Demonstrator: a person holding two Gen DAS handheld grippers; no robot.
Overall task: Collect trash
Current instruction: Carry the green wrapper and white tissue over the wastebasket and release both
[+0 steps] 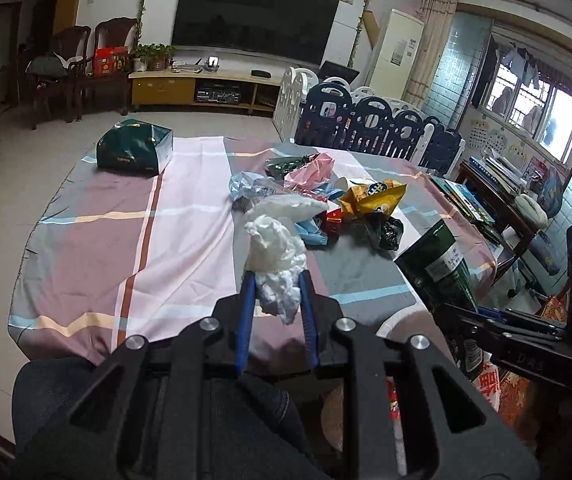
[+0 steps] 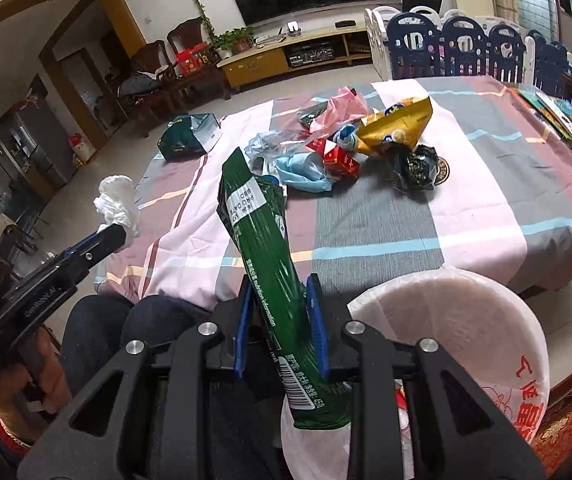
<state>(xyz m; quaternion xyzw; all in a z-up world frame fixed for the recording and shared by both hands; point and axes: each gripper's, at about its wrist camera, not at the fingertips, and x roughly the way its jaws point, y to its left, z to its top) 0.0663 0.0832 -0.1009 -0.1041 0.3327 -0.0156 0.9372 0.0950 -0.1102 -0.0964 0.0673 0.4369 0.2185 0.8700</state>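
Note:
My left gripper (image 1: 274, 276) is shut on a crumpled white tissue (image 1: 276, 252) and holds it above the table's near edge; the tissue also shows at the left of the right wrist view (image 2: 120, 204). My right gripper (image 2: 280, 296) is shut on a long green snack wrapper (image 2: 270, 264), held upright just left of the open trash bag (image 2: 485, 320); the wrapper also shows in the left wrist view (image 1: 443, 268). A heap of trash lies mid-table: a yellow chip bag (image 2: 399, 126), a red carton (image 2: 339, 160), a blue mask (image 2: 303, 170), a pink bag (image 2: 339, 110) and a black wrapper (image 2: 415, 168).
The checked tablecloth (image 1: 190, 216) covers the table. A dark green box (image 1: 136, 148) stands at its far left. Books (image 2: 557, 116) lie along the right edge. A playpen fence (image 1: 369, 124) stands beyond the table. My knees (image 2: 126, 332) are at the near edge.

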